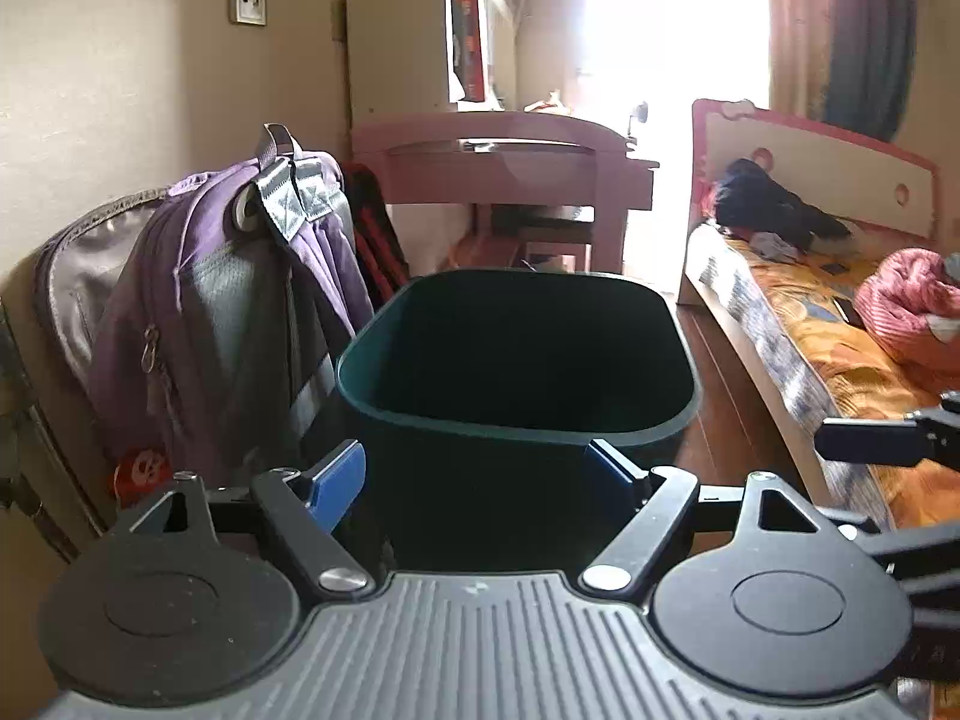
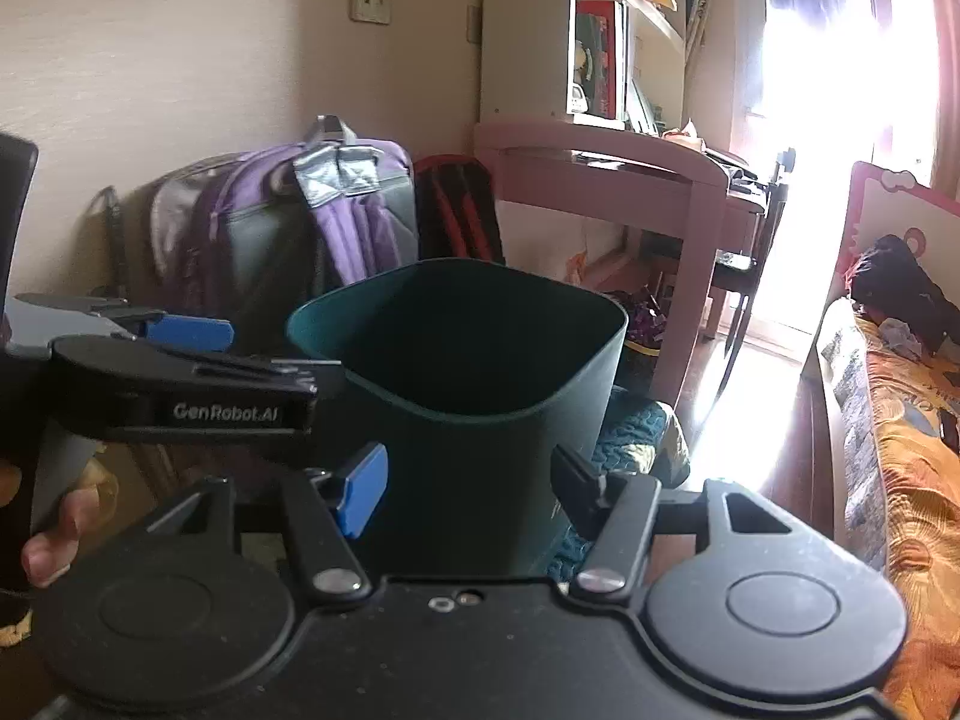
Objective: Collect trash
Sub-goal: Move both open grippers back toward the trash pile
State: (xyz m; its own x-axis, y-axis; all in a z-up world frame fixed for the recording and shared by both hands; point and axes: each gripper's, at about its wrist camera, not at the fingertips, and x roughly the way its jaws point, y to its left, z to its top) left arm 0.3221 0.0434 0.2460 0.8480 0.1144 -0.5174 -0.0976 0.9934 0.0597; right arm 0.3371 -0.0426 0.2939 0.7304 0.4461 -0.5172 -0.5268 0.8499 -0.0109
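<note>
The only wording that can be read is "GenRobot.AI", in pale letters on the black side of the left gripper (image 2: 186, 330) as the right wrist view shows it. The covers of the books (image 2: 600, 57) on the shelf are too blurred to read.

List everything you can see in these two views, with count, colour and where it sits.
bin: one, dark green, on the floor ahead of both grippers
backpack: one, purple and grey, against the wall left of the bin
bag: one, black and red, behind the backpack
desk: one, pink, behind the bin
shelf: one, white, with books, above the desk
bed: one, orange cover, right side
curtain: one, reddish, by the window
left gripper: black, blue pads, open
right gripper: black, open
hand: one, holding the left gripper
</note>
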